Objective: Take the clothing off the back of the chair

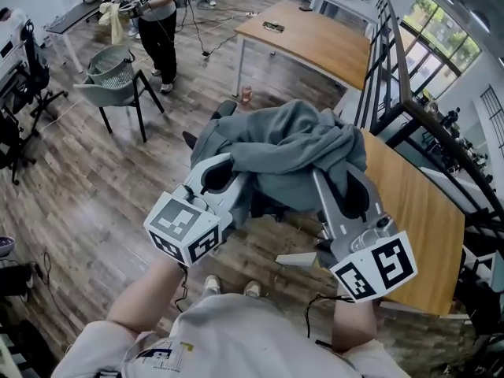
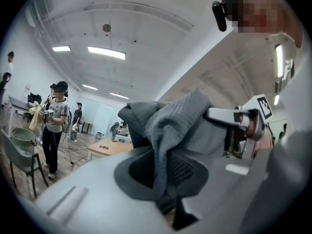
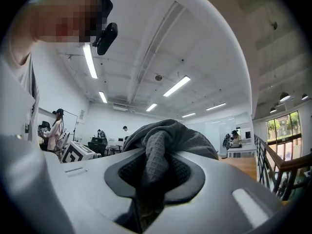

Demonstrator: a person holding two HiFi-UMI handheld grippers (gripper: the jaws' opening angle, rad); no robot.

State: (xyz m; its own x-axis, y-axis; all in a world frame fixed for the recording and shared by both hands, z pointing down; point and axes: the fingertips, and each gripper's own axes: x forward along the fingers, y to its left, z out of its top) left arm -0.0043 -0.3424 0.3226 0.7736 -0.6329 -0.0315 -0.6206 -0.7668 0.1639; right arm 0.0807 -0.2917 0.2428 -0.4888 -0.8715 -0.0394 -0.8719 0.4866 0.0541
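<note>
A grey knit garment [image 1: 287, 152] hangs bunched between my two grippers, lifted above a dark chair [image 1: 224, 110] that it mostly hides. At the garment's left side, my left gripper [image 1: 236, 178] is shut on a fold of the cloth [image 2: 163, 172]. At its right side, my right gripper [image 1: 337, 181] is shut on another fold [image 3: 152, 177]. In the left gripper view the right gripper [image 2: 243, 123] shows beyond the cloth. Both grippers point about level.
A wooden table [image 1: 421, 211] stands close on the right beside a black railing [image 1: 394, 69]. Another wooden table [image 1: 315, 42] is farther back. A grey chair holding a basket [image 1: 110, 85] and a standing person [image 1: 157, 22] are at the far left.
</note>
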